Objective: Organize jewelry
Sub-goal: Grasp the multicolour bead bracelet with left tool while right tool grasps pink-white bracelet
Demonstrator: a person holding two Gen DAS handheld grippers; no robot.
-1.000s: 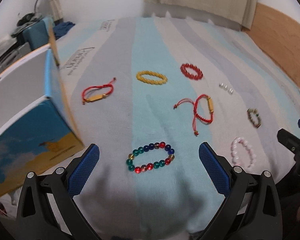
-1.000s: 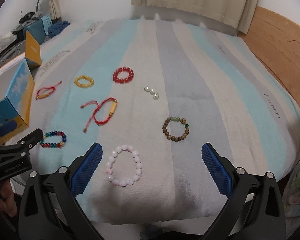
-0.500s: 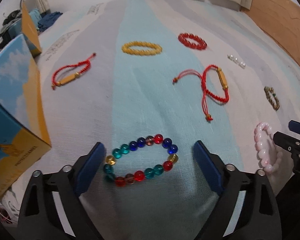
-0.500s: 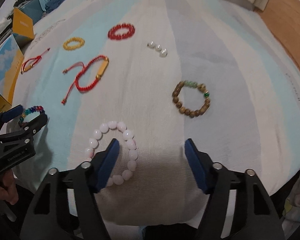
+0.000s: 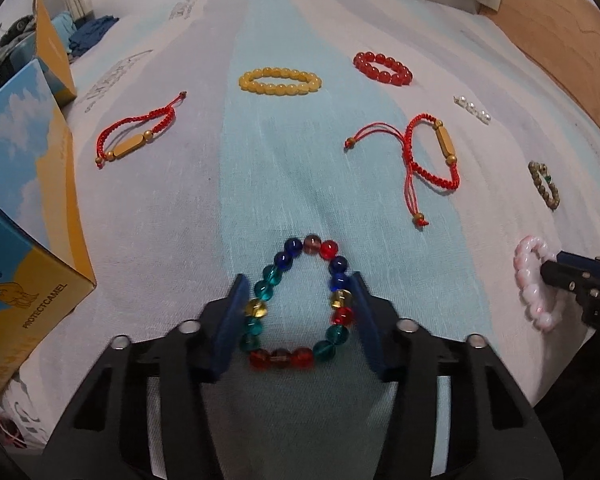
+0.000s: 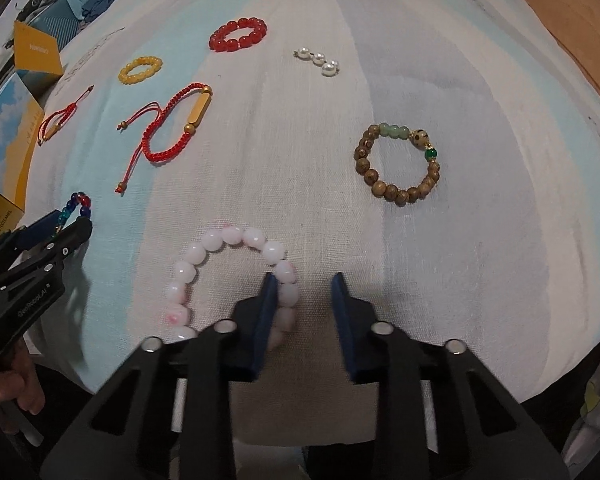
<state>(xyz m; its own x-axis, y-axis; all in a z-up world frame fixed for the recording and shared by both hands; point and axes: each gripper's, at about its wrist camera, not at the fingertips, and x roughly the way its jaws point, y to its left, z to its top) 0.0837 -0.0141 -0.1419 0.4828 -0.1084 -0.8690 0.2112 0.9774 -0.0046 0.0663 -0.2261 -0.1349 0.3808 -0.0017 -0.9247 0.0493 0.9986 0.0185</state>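
Note:
A multicoloured glass-bead bracelet (image 5: 312,245) lies on the striped bedspread (image 5: 268,168), squeezed into a tall loop. My left gripper (image 5: 298,280) is closing on it, and both blue pads press its sides. It shows again as the left gripper (image 6: 74,220) at the right wrist view's left edge. The pink bead bracelet (image 6: 232,237) lies near the bed's front edge. My right gripper (image 6: 304,280) is closing with the bracelet's right arc between its jaws. The beads rest against the left pad and the right pad stands apart from them.
Farther back lie a yellow bead bracelet (image 5: 280,80), a red bead bracelet (image 5: 382,68), two red cord bracelets (image 5: 428,152) (image 5: 136,136), three pearls (image 6: 320,58) and a wooden bead bracelet (image 6: 396,164). A blue-and-yellow box (image 5: 24,216) stands at the left. A wooden headboard (image 5: 560,36) runs along the right.
Both grippers have come down to the bedspread and narrowed their jaws. The left one now squeezes the multicoloured bracelet from a wide oval into a tall loop; the right one straddles the pink bracelet's right side.

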